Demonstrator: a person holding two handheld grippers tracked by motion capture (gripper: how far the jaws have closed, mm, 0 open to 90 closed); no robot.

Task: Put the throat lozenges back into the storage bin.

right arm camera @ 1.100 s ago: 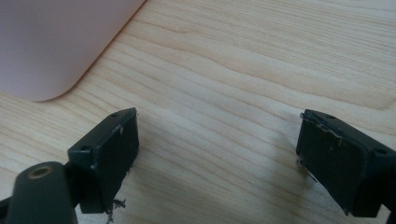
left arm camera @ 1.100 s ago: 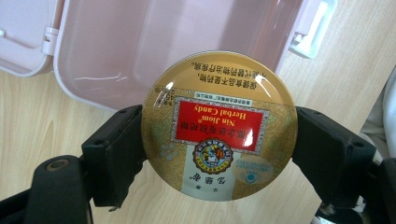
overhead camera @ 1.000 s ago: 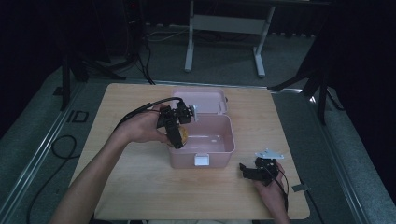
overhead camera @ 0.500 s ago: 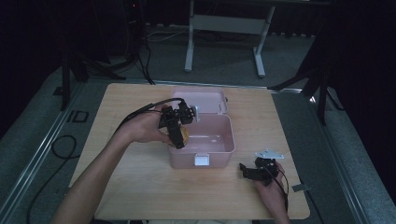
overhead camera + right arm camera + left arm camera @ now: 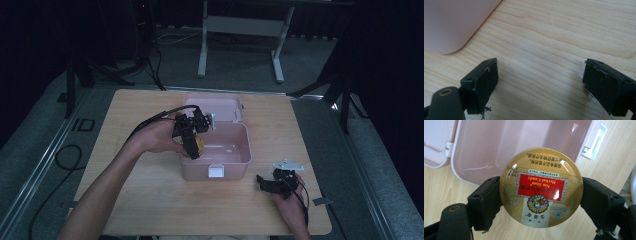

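A round gold candy tin (image 5: 541, 187) with a red label sits clamped between the two black jaws of my left gripper (image 5: 541, 195). In the high view that left gripper (image 5: 192, 145) hangs over the left rim of the open pink box (image 5: 240, 155), the tin (image 5: 199, 145) showing as a yellow spot beneath it. The box interior (image 5: 506, 147) lies just beyond the tin, with its lid folded back. My right gripper (image 5: 540, 77) stands open low over bare wood, nothing between its jaws. From above, the right gripper (image 5: 277, 184) rests at the front right of the table.
The wooden table (image 5: 140, 200) has free surface to the front left and far right. A white latch (image 5: 217, 172) sits on the box's front wall. A corner of the pink box (image 5: 451, 25) lies close to the right gripper. Dark floor and a stand leg (image 5: 202, 45) lie beyond.
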